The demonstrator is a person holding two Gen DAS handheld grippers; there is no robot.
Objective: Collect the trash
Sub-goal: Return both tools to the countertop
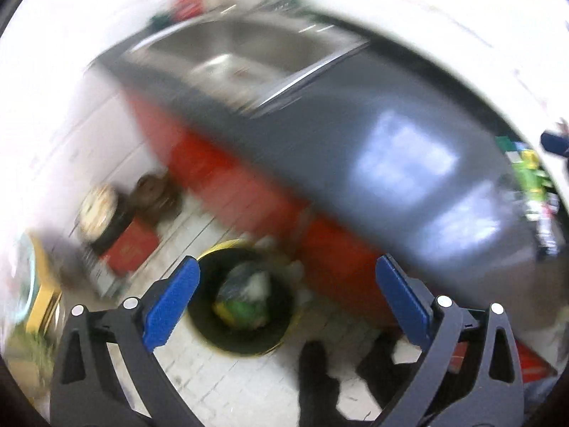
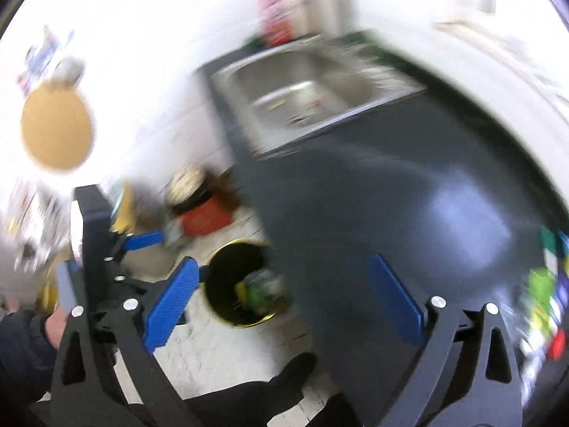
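Both tongs agape, empty; dark counter [image 1: 355, 135] (steel sink [image 1: 249, 53] inset), tiled floor [image 1: 220, 373], bin [image 1: 213, 320].

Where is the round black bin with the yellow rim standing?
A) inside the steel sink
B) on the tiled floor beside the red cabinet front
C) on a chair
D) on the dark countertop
B: the bin sits on the pale tiled floor, below the countertop.

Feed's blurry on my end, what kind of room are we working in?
Most likely a home kitchen: a steel sink is set into a dark countertop over red cabinet fronts, and a black trash bin with rubbish in it stands on the tiled floor.
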